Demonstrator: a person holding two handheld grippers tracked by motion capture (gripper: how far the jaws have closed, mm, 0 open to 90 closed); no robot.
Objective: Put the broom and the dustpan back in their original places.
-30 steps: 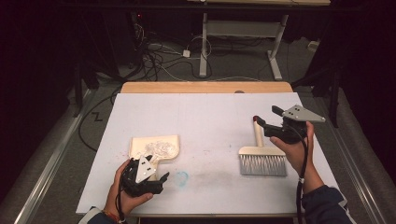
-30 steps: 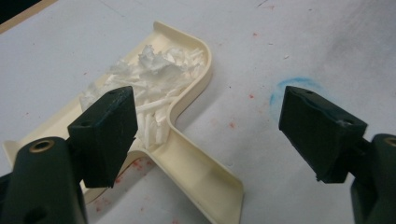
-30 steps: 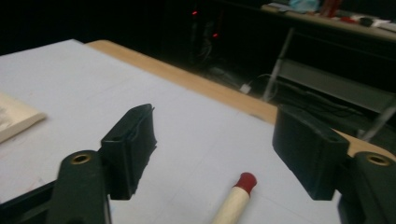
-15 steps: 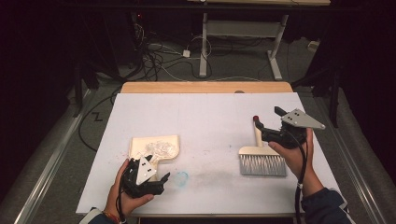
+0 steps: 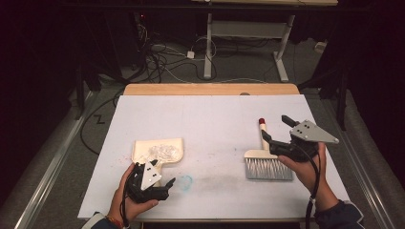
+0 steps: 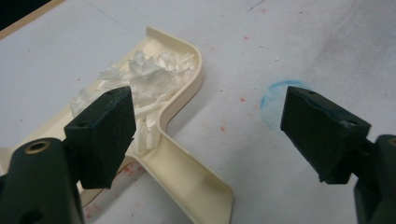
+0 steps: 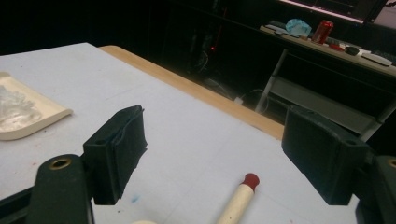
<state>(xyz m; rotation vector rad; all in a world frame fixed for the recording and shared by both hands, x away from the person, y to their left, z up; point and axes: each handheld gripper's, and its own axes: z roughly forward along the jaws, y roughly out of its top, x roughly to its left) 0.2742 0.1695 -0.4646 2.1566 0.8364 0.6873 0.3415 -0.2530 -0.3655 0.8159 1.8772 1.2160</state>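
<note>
So from the high view, the person is working at a white-covered surface with a cream dustpan sitting on the near left side and a hand brush lying flat on the right, bristles toward the person and the red-tipped handle pointing away. The left claw is hovering just behind the dustpan's handle, jaws spread with nothing in them, and the right claw is sitting right over the brush handle, also spread wide; its jaws have just been opening, and the brush is lying on the surface between and below them, not pinched. In the left gripper view, the dustpan is already carrying a heap of white shreds, and its handle is running down between the spread jaws without either pad touching it; there's a faint blue ring mark on the sheet beside it. In the right gripper view, the brush handle with its red cap is poking up between the wide-open jaws, and the dustpan's corner is showing far off at the left. My read: the sweeping looks basically done since the shreds are sitting in the pan and the brush is looking set down, so what's left is probably picking up the pan and dumping it.
</note>
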